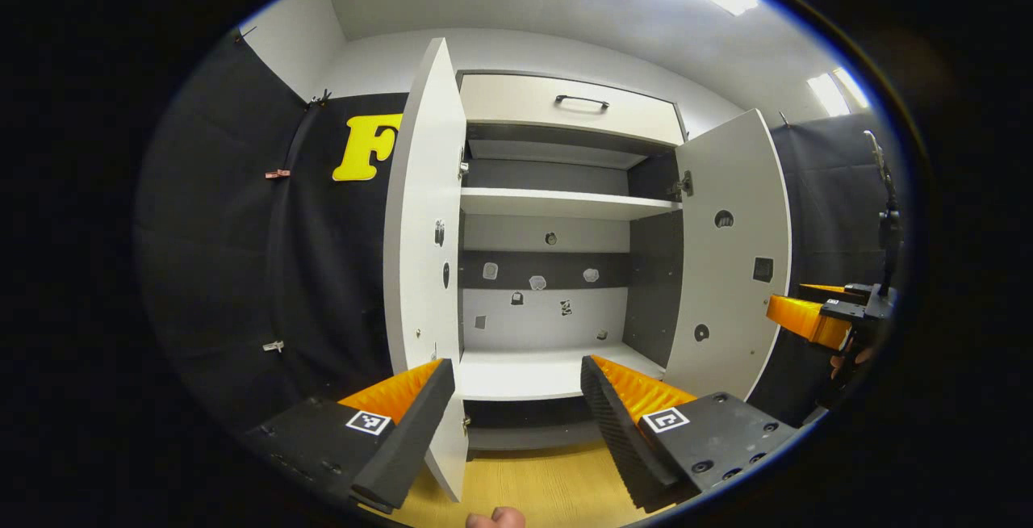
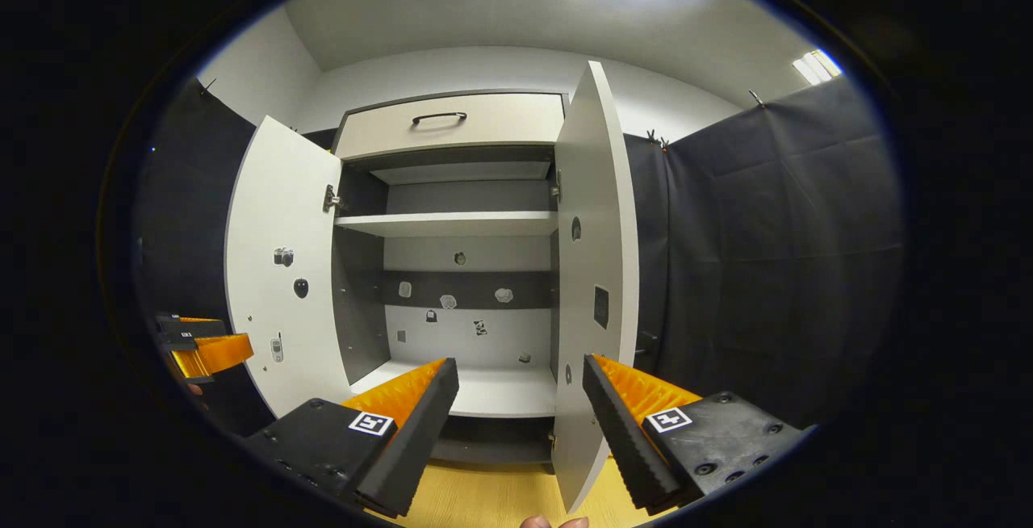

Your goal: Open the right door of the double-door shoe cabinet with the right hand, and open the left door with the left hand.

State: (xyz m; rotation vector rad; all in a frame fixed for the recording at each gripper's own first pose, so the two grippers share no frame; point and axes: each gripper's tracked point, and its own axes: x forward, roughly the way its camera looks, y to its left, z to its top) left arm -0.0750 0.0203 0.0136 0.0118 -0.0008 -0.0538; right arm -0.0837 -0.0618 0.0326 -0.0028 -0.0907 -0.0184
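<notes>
The shoe cabinet (image 1: 557, 205) stands ahead with both doors swung out. In the left gripper view the left door (image 1: 424, 229) is nearly edge-on. Its lower edge drops into the gap of my open left gripper (image 1: 516, 399), close beside the left finger (image 1: 403, 423); whether they touch I cannot tell. The right door (image 1: 730, 253) hangs wide, with the right gripper (image 1: 807, 318) beyond it. In the right gripper view the right door (image 2: 593, 270) is edge-on, its bottom inside the gap of my open right gripper (image 2: 516, 399), near the right finger (image 2: 621, 423). The left door (image 2: 278, 270) and left gripper (image 2: 202, 350) sit far left.
A drawer with a dark handle (image 1: 581, 100) tops the cabinet. Inside are white shelves (image 1: 557, 203) with small stickers on the back panel. Black cloth walls (image 2: 767, 270) flank both sides. Light wooden floor (image 1: 533, 479) lies below the grippers.
</notes>
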